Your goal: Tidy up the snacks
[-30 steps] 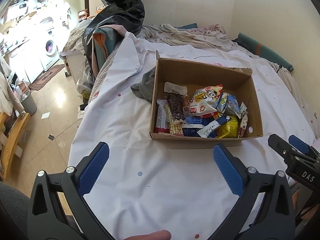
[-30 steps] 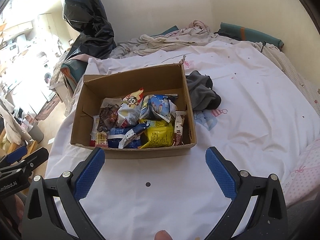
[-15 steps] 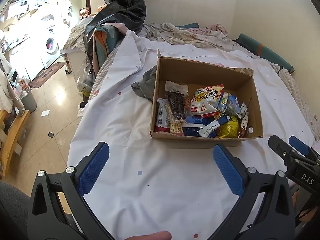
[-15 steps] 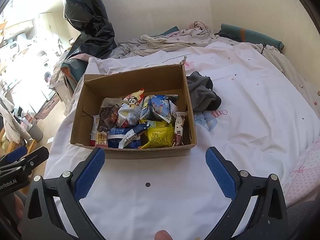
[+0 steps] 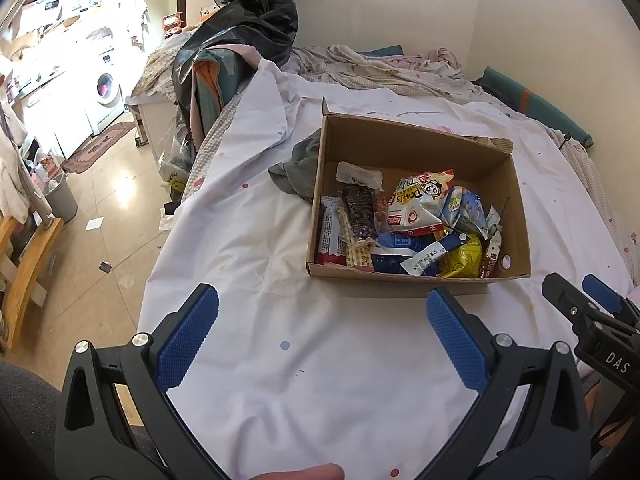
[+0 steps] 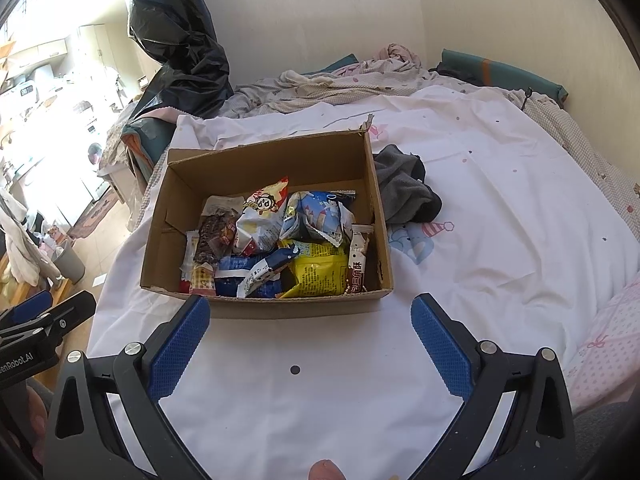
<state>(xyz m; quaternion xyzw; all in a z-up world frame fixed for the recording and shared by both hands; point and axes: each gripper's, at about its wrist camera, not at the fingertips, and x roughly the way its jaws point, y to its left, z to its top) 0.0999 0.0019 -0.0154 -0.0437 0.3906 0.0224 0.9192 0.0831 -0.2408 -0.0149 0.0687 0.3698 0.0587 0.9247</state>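
Both fisheye views sit low over the bed (image 5: 320,360), looking forward and down between their own open jaws. Left wrist view stands left of the cardboard box (image 5: 416,278), near it; right wrist view faces the box (image 6: 280,304) more squarely. Both share box, bed and far wall; each catches the other gripper at its edge.
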